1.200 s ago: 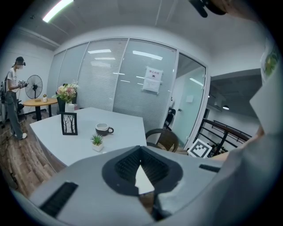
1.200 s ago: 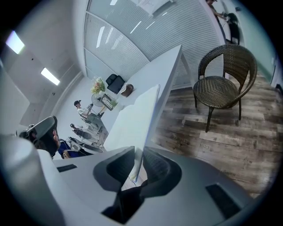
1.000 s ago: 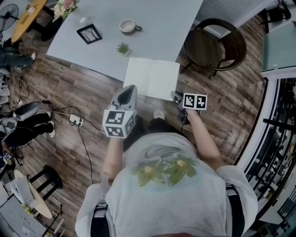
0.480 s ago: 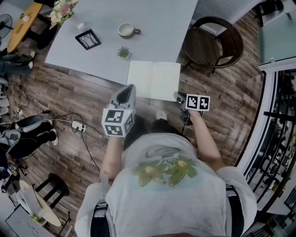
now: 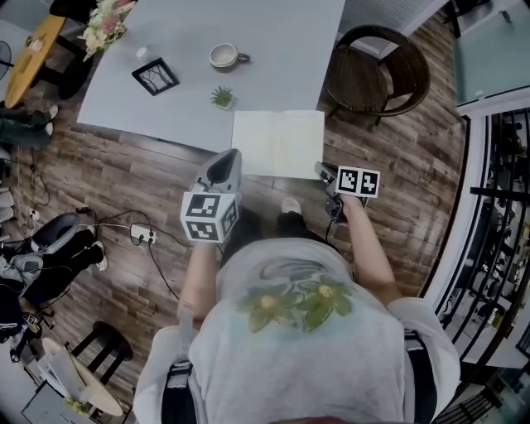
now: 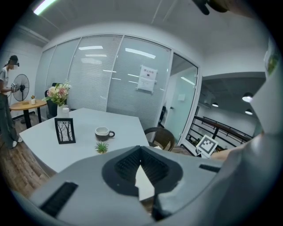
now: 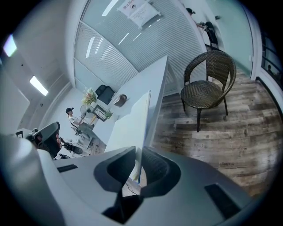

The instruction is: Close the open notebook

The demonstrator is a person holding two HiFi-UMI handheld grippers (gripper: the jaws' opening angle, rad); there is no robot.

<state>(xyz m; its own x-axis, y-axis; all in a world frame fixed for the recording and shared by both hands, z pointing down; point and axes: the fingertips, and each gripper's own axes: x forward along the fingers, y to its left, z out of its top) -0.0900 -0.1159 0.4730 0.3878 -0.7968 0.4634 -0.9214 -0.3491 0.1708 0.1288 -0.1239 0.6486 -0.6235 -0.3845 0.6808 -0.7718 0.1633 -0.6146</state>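
The open notebook (image 5: 277,143) lies white and flat at the near edge of the grey table (image 5: 273,41). My right gripper (image 5: 318,171) is at its near right corner. In the right gripper view the notebook's right edge (image 7: 143,128) runs straight in between the narrow jaws of the right gripper (image 7: 138,152), whose pads close on it. My left gripper (image 5: 232,155) hangs at the notebook's near left corner, above it. In the left gripper view the tips of the left gripper (image 6: 140,150) meet with nothing between them, and a white strip of notebook (image 6: 144,185) shows behind them.
On the table stand a cup (image 5: 224,56), a small potted plant (image 5: 221,98), a picture frame (image 5: 155,76) and flowers (image 5: 103,25). A wicker chair (image 5: 377,74) stands at the table's right. A power strip with cables (image 5: 142,236) lies on the wooden floor at left. A person (image 6: 6,106) stands far left.
The head view has drifted a little. Both grippers keep much the same places at the notebook's near corners, and the notebook still lies open.
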